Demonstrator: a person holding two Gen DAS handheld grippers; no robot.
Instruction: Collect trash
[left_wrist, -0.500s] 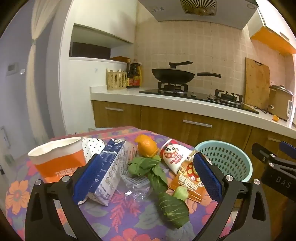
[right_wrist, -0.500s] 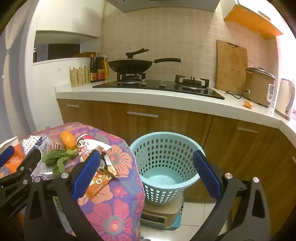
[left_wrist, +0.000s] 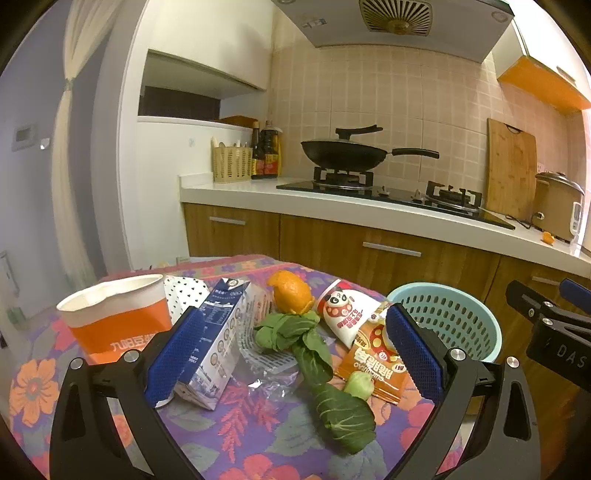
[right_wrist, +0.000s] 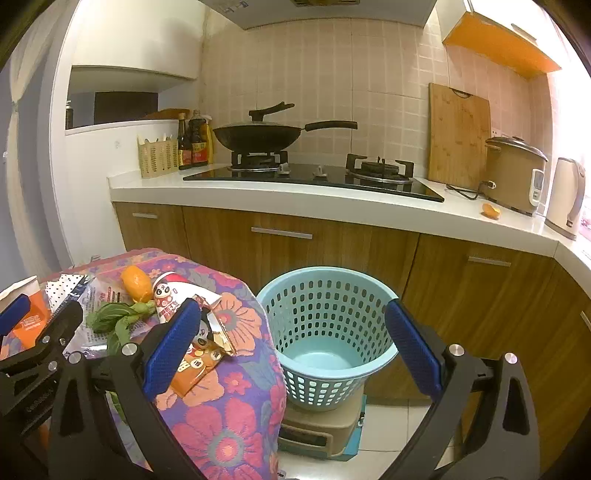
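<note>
With both my left gripper (left_wrist: 295, 354) and right gripper (right_wrist: 291, 347) gaping empty, I risk nudging the wrapper (left_wrist: 373, 363) off the table's (left_wrist: 258, 435) right edge, missing the basket (right_wrist: 325, 332).

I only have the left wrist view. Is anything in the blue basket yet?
Observer: No. The right wrist view looks down into the basket; its floor is bare.
Operator: What is it standing on?
Observer: A beige box-like unit on the tiled floor, beside the table's draped edge.
Operator: And the right gripper?
Observer: The right gripper is open and holds nothing, fingers framing the basket.
</note>
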